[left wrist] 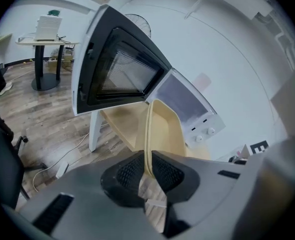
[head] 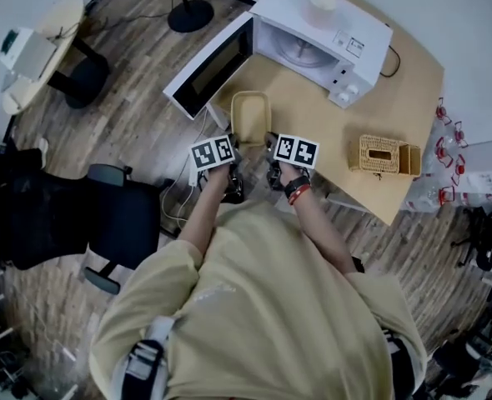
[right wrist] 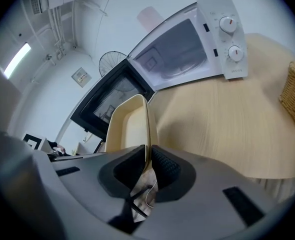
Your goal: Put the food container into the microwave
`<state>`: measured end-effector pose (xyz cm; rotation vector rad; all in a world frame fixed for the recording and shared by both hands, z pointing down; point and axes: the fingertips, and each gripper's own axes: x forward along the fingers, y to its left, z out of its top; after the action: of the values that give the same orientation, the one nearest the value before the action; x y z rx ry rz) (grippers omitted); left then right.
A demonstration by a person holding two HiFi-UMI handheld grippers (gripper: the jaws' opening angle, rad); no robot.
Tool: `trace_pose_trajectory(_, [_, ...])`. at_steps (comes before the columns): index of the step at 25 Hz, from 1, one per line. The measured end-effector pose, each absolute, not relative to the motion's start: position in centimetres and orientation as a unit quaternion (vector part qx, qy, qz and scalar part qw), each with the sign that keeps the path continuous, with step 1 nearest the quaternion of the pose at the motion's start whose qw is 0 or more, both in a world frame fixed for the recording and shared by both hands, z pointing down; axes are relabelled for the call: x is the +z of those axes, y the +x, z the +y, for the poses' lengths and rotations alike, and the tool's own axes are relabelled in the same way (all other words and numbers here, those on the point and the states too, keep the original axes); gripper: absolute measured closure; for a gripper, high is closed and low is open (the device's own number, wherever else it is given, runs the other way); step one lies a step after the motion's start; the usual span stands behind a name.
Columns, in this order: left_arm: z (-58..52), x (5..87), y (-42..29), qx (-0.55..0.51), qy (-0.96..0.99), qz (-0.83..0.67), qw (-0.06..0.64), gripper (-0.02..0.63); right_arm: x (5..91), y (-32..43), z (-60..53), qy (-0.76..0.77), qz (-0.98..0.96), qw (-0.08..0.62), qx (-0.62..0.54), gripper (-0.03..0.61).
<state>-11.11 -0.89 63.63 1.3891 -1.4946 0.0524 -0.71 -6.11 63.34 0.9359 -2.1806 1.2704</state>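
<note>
An office chair stands on the wood floor at the far left, well clear of the work. Next comes the microwave door, swung fully open and jutting out past the corner of the worktop.

The left gripper has its fingers pressed onto the left rim of the food container, and the thin beige edge runs straight up between them. The container is an empty, shallow beige tray. It sits between the two grippers at the near edge of the worktop, just in front of the open door and short of the oven cavity. I cannot tell whether it rests on the wood or is already lifted a little.

The right gripper mirrors the left, its fingers pinching the right rim.

Further right and beyond is the microwave, white, with its cavity exposed and a round turntable visible inside. A wicker basket sits on the worktop at the right, apart from everything else.

As I judge it, the opening and the two-sided grasp are done. What is left is the carry forward through the doorway, setting the tray down on the turntable, and releasing both rims.
</note>
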Motion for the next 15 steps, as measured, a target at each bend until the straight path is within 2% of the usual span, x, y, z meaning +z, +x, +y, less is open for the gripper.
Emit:
trace_pose_trajectory(8, [-7.2,63.8,-11.9,0.075,0.633,-0.568,0.52,0.551,63.7,-0.8,-10.2,0.41,-0.753,0.17,0.486,0.522])
trace_pose_trajectory(15, [-10.6,63.2,-12.3,0.068,0.675,-0.519,0.519,0.551,63.9,-0.8,-12.1,0.455,-0.72,0.118,0.51,0.52])
